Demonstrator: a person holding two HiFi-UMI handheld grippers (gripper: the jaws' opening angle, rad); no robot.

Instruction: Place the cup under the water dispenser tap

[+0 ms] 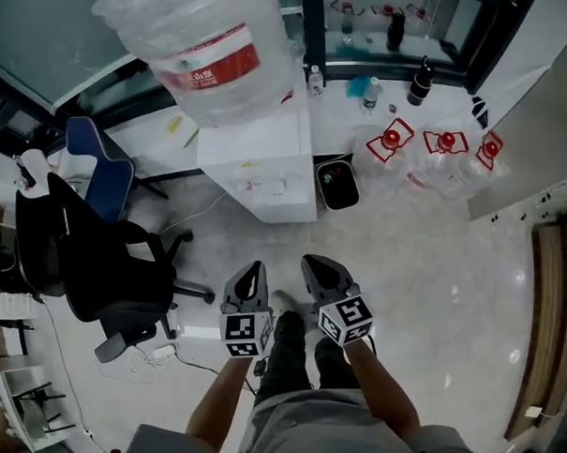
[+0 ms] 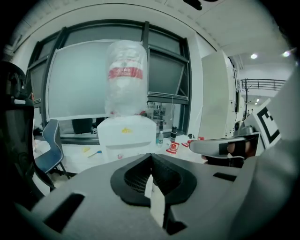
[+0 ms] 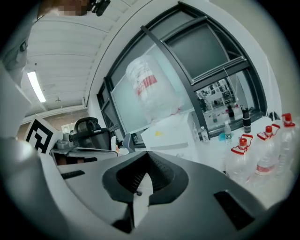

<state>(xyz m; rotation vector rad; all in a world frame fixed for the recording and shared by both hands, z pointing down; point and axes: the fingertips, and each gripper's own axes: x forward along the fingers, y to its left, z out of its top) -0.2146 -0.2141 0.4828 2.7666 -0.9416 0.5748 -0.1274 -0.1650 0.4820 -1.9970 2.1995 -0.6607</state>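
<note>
The left gripper [image 1: 254,272] and right gripper [image 1: 320,268] are hovering, jaws pressed together on nothing, over a pale glossy floor [image 1: 431,274]; a water dispenser [image 1: 258,168] is standing ahead by a window [image 2: 165,70].

Pale glossy floor [image 1: 431,274] underfoot; black office chair [image 1: 94,260] beside blue chair [image 1: 98,171] at left; dark-framed windows [image 2: 164,70] behind; strip light [image 3: 35,86] on white ceiling [image 3: 70,42].

You can't read any words here; the red label [image 1: 214,63] on the big water bottle [image 1: 180,19] is too blurry.
</note>
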